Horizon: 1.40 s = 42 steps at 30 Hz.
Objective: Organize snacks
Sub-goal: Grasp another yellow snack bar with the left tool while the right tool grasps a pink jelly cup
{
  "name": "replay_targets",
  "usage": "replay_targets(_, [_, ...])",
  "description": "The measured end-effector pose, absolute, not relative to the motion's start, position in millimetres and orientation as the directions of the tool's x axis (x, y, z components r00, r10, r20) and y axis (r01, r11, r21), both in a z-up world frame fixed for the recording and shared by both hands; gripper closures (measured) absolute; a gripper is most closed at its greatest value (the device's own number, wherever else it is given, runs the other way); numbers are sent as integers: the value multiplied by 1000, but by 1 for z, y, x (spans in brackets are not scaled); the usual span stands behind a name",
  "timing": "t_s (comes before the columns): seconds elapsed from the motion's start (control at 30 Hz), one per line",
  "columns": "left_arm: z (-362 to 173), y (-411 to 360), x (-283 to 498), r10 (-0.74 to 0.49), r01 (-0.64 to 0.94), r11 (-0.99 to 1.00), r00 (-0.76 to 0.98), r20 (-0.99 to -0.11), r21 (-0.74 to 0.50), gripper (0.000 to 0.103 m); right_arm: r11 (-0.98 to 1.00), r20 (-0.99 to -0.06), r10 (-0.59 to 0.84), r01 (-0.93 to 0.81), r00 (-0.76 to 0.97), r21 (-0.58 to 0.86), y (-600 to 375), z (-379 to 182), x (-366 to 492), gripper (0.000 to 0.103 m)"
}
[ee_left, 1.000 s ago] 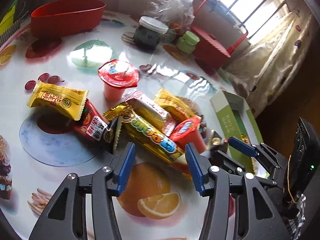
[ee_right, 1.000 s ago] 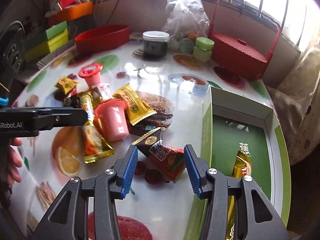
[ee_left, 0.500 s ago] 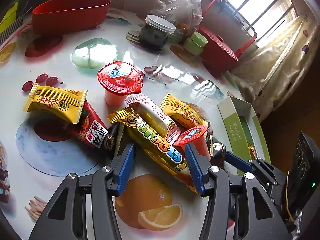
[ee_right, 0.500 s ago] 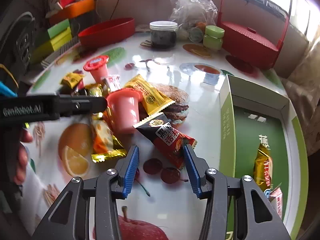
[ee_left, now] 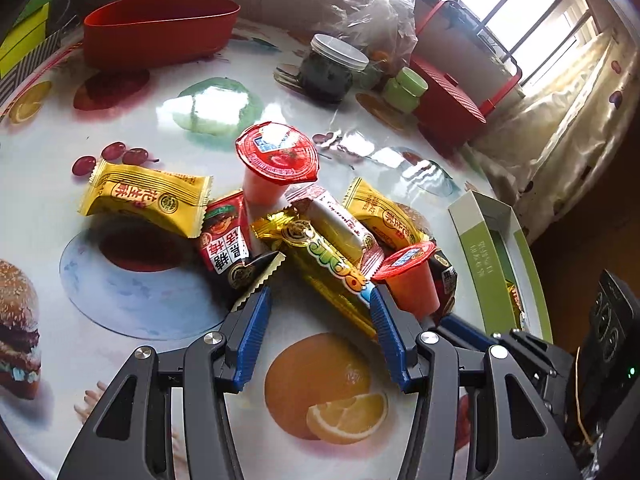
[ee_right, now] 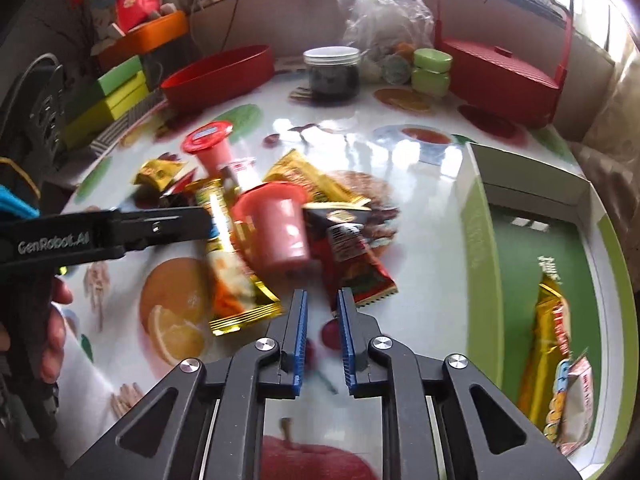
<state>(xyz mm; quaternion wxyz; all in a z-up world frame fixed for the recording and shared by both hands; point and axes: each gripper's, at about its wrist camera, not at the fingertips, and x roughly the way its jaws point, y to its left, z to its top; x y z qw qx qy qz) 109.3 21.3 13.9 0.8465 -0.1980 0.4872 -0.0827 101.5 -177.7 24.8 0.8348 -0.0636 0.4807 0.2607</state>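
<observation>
Blue-padded right gripper (ee_right: pixel 322 298) has snapped nearly shut beside the red packet (ee_right: pixel 360 268), gripping nothing; left gripper (ee_left: pixel 320 300) stays half open.

A dark jar (ee_right: pixel 331 74) stands between a red bowl (ee_right: pixel 218 74) and 2 green tubs (ee_right: pixel 431 70).

Glossy tabletop (ee_left: pixel 48 208), shiny gold foil wrapper (ee_left: pixel 324 264), smooth red plastic tub (ee_left: pixel 160 36).

Bright window daylight, tabletop (ee_left: pixel 360 148) glare, right-view motion blur, fisheye-warped edges
</observation>
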Motion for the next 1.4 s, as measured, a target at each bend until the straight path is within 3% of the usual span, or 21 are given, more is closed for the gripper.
replay_targets(0.23, [15, 22, 105, -333, -55, 907, 510, -793, -417, 50, 823, -829, 429, -535, 360, 193, -161, 25, 89, 88])
replay_targets(0.5, [15, 10, 103, -250, -41, 948, 517, -819, -315, 50, 815, -817, 441, -547, 373, 191, -156, 35, 82, 88])
replay_targets(0.7, [14, 6, 100, -194, -15, 971, 540, -819, -240, 50, 862, -787, 415, -475, 457, 179, -174, 51, 102, 77])
replay_targets(1.4, [13, 18, 93, -204, 11, 971, 562, -802, -240, 50, 845, -828, 338, -532, 447, 58, -133, 37, 133, 71])
